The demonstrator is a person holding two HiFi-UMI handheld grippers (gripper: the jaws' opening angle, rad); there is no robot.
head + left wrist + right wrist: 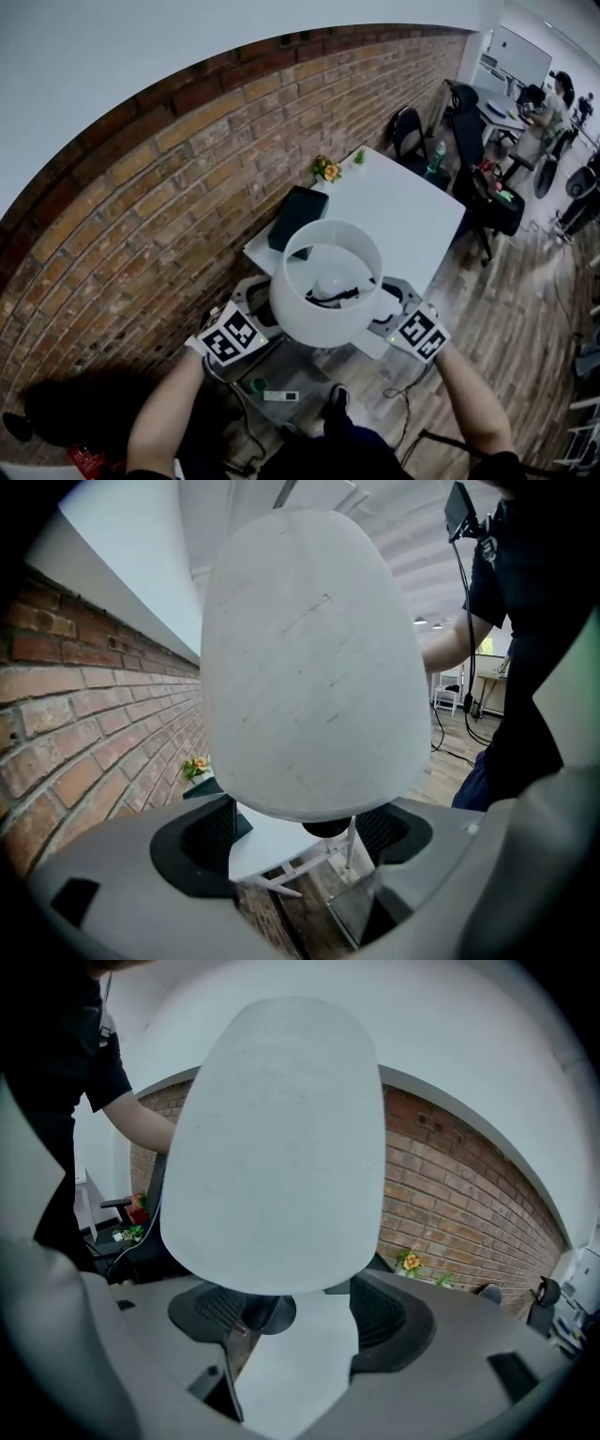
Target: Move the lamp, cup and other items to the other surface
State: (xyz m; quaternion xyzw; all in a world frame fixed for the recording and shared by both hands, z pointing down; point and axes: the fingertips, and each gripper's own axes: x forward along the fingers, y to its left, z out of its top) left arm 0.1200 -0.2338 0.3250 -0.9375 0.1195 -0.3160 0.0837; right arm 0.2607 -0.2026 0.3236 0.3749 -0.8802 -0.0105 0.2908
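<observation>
Overhead, lamp (325,281): white drum shade, open top, dark fitting inside; left tool (258,305), right tool (392,302) flank it, jaws apart.

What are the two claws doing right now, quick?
Left claw: open, with the lamp standing in its gap.
Right claw: open too, with the lamp in its gap.

Left claw (300,841), right claw (300,1321), jaws apart
</observation>
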